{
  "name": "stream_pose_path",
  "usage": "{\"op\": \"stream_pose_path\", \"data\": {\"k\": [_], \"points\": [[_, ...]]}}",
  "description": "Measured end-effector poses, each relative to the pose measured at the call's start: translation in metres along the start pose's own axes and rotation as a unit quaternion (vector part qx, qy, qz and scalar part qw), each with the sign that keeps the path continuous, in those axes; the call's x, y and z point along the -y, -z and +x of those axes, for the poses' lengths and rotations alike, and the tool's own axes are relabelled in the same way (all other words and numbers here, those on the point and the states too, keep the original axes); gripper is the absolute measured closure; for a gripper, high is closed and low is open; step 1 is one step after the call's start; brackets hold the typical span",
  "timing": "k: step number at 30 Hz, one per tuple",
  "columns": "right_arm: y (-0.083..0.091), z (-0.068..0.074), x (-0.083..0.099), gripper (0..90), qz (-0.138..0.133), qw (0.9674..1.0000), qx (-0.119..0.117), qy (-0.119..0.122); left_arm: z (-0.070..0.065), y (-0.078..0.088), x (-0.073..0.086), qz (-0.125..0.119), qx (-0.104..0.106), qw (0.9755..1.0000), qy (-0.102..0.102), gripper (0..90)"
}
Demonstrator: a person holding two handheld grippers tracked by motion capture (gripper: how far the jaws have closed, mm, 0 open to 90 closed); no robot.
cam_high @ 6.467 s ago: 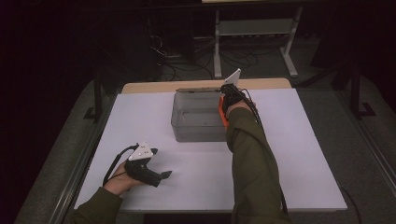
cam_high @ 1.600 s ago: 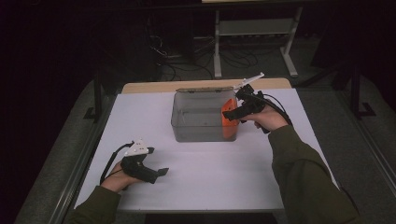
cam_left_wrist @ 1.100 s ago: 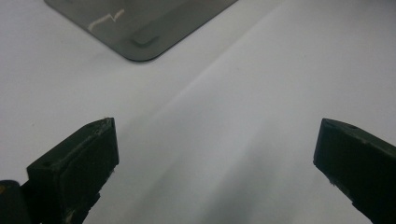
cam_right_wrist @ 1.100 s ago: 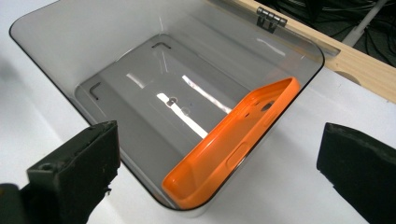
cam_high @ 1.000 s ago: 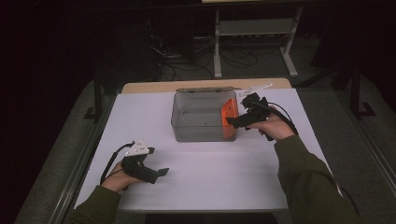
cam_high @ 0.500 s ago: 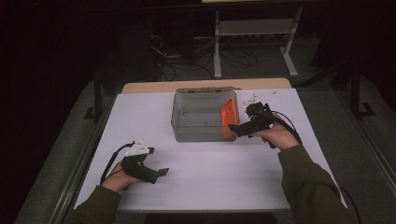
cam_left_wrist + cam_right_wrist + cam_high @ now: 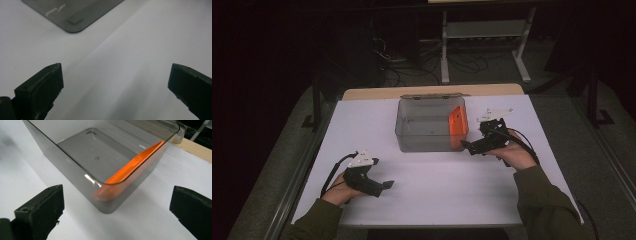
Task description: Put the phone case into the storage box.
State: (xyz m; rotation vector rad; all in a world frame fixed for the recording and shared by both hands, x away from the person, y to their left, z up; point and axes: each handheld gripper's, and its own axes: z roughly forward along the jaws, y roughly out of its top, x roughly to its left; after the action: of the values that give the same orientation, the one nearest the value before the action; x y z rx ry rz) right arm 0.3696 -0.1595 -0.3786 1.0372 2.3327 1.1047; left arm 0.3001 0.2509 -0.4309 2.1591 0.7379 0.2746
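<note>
A clear grey plastic bin (image 7: 412, 134) stands at the middle back of the white table (image 7: 437, 185). An orange flat piece (image 7: 456, 121) leans on edge against the bin's right inner wall; in the right gripper view the same orange piece (image 7: 132, 163) runs along that wall. My right gripper (image 7: 465, 146) is just right of the bin's front corner, open and holding nothing. My left gripper (image 7: 388, 185) rests low at the front left of the table, open, with bare table between its jaws. In the left gripper view a corner of the bin (image 7: 72, 15) lies ahead.
A wooden strip (image 7: 432, 91) borders the table's far edge behind the bin. Beyond it stand a white metal rack (image 7: 484, 30) and cables on the dark floor. Black rails run along both sides of the table.
My right gripper has let go of the orange piece, which now leans inside the bin, and has drawn back toward the front right of the bin. The left gripper has stayed put.
</note>
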Motion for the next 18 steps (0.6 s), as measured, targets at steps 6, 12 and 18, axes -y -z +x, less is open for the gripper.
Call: {"op": "stream_pose_path", "data": {"k": [6, 12, 18], "points": [[0.002, 0.003, 0.011, 0.0, -0.009, 1.0000, 0.003, -0.001, 0.001, 0.000, 0.000, 0.000, 0.000, 1.0000, -0.001, 0.0], [0.003, 0.006, 0.022, 0.0, -0.011, 0.9999, 0.006, -0.001, 0.000, 0.001, 0.000, -0.002, 0.002, 1.0000, -0.001, 0.0], [0.003, 0.009, 0.036, 0.0, -0.012, 0.9999, 0.005, -0.001, 0.000, 0.001, 0.000, -0.002, 0.003, 1.0000, -0.001, 0.0]]}}
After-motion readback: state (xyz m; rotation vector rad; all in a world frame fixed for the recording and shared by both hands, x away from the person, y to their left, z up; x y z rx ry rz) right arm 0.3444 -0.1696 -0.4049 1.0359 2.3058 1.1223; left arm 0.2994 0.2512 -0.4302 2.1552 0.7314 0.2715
